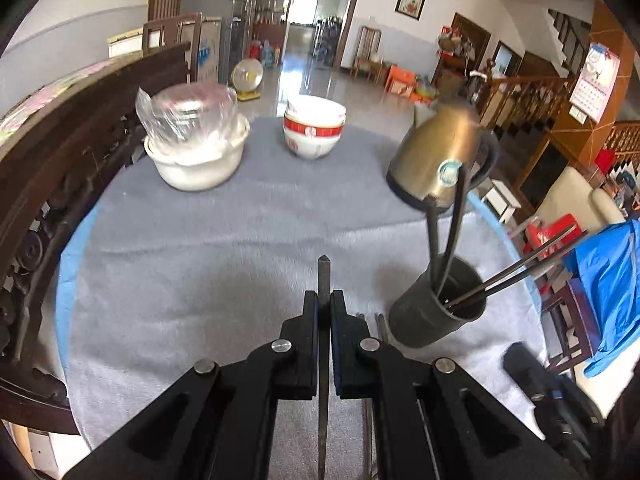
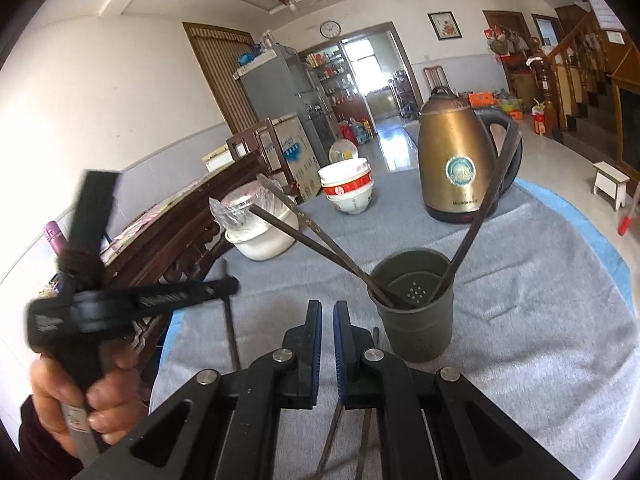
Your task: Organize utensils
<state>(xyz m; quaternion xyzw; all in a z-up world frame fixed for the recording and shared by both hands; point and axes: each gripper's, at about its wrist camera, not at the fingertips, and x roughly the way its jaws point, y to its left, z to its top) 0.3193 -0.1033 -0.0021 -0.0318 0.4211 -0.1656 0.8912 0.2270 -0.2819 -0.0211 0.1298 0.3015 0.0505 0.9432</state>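
- Chopstick (image 1: 323, 280), one dark slim stick, sits clamped between the closed jaws of the left gripper (image 1: 324, 300), its tip pointing out over the grey cloth-covered table (image 1: 240, 240).
- Right gripper (image 2: 327, 312) has its blue-padded jaws drawn together with nothing visibly between them.
- Dark green cylindrical holder (image 2: 414, 312) stands on the cloth just right of both grippers, with four dark chopsticks leaning out of it.
- More dark sticks (image 2: 370, 420) lie on the cloth beneath the right gripper.
- Brass-coloured electric kettle (image 2: 460, 152) stands beyond the holder.
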